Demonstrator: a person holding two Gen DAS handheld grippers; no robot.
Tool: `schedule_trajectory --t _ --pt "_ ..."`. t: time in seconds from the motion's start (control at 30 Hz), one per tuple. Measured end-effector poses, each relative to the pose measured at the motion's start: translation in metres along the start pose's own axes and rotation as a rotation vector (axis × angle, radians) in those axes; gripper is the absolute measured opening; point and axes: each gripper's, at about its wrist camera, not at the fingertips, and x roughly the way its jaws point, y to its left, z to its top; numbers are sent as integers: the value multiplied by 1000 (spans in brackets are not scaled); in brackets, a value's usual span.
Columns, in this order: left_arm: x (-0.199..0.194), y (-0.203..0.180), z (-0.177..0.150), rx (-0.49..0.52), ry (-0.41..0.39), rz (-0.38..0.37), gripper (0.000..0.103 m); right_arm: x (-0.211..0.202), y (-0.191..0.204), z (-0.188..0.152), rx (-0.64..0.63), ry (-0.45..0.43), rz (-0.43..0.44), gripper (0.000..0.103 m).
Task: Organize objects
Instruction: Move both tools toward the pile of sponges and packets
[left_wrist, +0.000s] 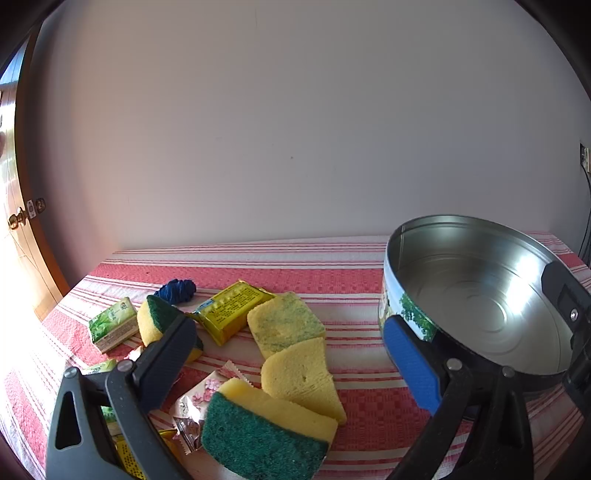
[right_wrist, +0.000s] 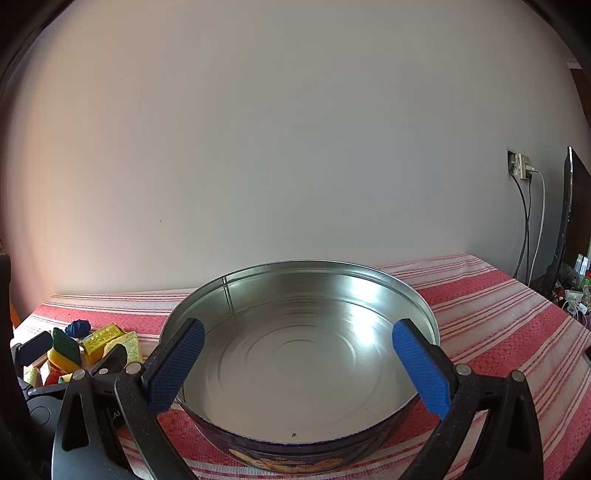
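Left wrist view: left tool (left_wrist: 295, 354) gapes wide, empty, over sponges (left_wrist: 291, 373) lower centre; right tool (right_wrist: 299, 365), equally wide, frames the empty tin (right_wrist: 406, 291). Sorting hasn't started; next, pinch a sponge.

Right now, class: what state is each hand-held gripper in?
Left hand-held gripper: open, holding nothing.
Right hand-held gripper: open, holding nothing.

The left gripper (left_wrist: 295, 354) has black plastic arms with triangular cut-outs, silver round rivets at the joints, and flat fingers faced with blue textured pads (left_wrist: 412, 363). The right gripper (right_wrist: 299, 365) is built alike: black arms, silver rivets, slotted cut-outs, and bright blue pads (right_wrist: 421, 369) with a fine dotted grip texture.
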Motion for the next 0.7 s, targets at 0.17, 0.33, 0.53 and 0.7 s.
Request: schedule_trajectory --t 0.17,0.33,0.53,0.7 --pt "2 1 0 -8 12 -3 103 0 1 1 -9 19 2 103" --pt "4 1 2 -7 16 -5 103 0 0 3 -2 31 10 103" --pt "4 1 2 -9 17 -2 103 -2 -2 4 2 33 14 103" --pt "6 0 1 -12 24 -4 103 -3 -2 3 -3 35 15 103"
